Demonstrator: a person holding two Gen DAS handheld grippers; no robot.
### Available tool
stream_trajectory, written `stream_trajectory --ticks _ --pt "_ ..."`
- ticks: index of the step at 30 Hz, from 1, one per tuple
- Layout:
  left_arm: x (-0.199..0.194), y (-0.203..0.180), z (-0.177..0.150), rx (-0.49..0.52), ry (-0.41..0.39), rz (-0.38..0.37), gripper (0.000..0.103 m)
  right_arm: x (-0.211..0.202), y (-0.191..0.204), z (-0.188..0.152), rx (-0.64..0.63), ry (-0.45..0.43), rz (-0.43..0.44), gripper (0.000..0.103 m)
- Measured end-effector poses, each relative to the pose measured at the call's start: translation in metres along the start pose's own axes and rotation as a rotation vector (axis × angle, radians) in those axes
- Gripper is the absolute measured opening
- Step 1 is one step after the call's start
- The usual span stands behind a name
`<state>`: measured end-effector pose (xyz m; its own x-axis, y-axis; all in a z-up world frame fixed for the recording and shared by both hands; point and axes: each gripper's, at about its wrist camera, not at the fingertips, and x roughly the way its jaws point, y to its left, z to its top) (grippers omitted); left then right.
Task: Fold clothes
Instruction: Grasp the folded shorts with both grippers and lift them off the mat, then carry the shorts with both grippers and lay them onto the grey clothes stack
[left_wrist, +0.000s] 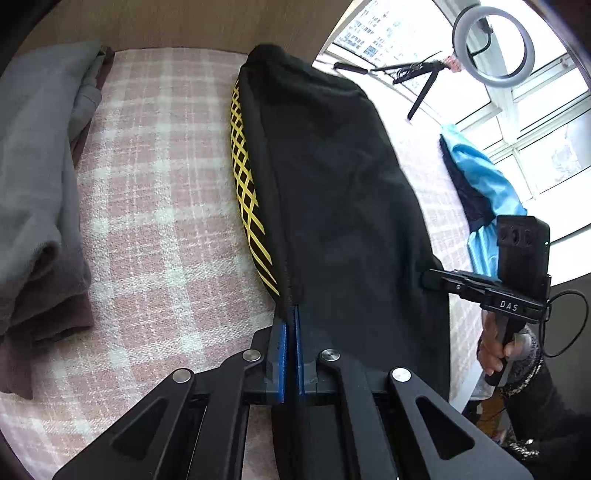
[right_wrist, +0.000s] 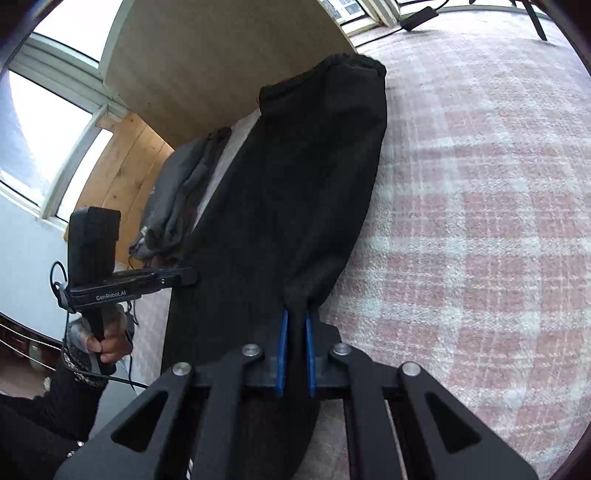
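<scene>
A black garment (left_wrist: 332, 177) with a yellow lattice print (left_wrist: 245, 184) hangs stretched above the pink plaid bed cover (left_wrist: 155, 206). My left gripper (left_wrist: 291, 314) is shut on its near edge. My right gripper (right_wrist: 295, 314) is shut on the other near edge of the same black garment (right_wrist: 295, 192). Each gripper shows in the other's view, pinching the cloth: the right gripper (left_wrist: 428, 278) at the right, the left gripper (right_wrist: 192, 275) at the left. The garment's far end (right_wrist: 347, 70) droops toward the bed.
A folded grey and maroon pile (left_wrist: 40, 192) lies at the bed's left. A blue cloth (left_wrist: 480, 177) lies at the right by the window. A ring light (left_wrist: 495, 40) and a tripod (left_wrist: 417, 74) stand by the window. A wooden headboard (right_wrist: 207, 59) is behind.
</scene>
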<state>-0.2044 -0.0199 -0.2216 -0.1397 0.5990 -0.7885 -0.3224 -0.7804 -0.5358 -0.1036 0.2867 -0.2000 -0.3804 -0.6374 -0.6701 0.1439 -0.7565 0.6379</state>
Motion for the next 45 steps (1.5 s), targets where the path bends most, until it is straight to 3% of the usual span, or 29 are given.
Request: stream_trajectory --ticks 5,17,23,28,31,36,39,42,45 --pt "-0.069 -0.027 0.006 0.037 -0.179 -0.052 0.003 -0.056 0.041 0.014 -0.059 -0.158 0.064 0.008" --pt "-0.248 -0.034 0.018 0.143 -0.538 0.042 0.003 -0.141 0.186 0.052 -0.371 -0.371 0.155 0.008" --pt "-0.307 0.006 0.012 0.109 -0.635 0.179 0.003 -0.080 0.247 0.076 -0.451 -0.291 0.251 0.008" --pt "-0.326 0.078 0.037 0.023 -0.641 0.275 0.003 0.010 0.272 0.110 -0.465 -0.200 0.266 0.008" --pt "-0.303 0.121 0.065 -0.030 -0.580 0.324 0.003 0.070 0.271 0.141 -0.420 -0.161 0.245 0.008" --pt "-0.260 0.190 0.111 -0.115 -0.471 0.404 0.003 0.167 0.255 0.195 -0.328 -0.076 0.156 0.008" --pt "-0.234 0.232 0.139 -0.165 -0.404 0.451 0.005 0.212 0.247 0.219 -0.338 -0.036 0.062 0.008" --pt "-0.209 0.273 0.167 -0.215 -0.337 0.498 0.011 0.255 0.234 0.240 -0.311 0.078 -0.071 0.014" --pt "-0.189 0.306 0.188 -0.252 -0.282 0.545 0.018 0.267 0.215 0.249 -0.238 0.158 -0.112 0.023"
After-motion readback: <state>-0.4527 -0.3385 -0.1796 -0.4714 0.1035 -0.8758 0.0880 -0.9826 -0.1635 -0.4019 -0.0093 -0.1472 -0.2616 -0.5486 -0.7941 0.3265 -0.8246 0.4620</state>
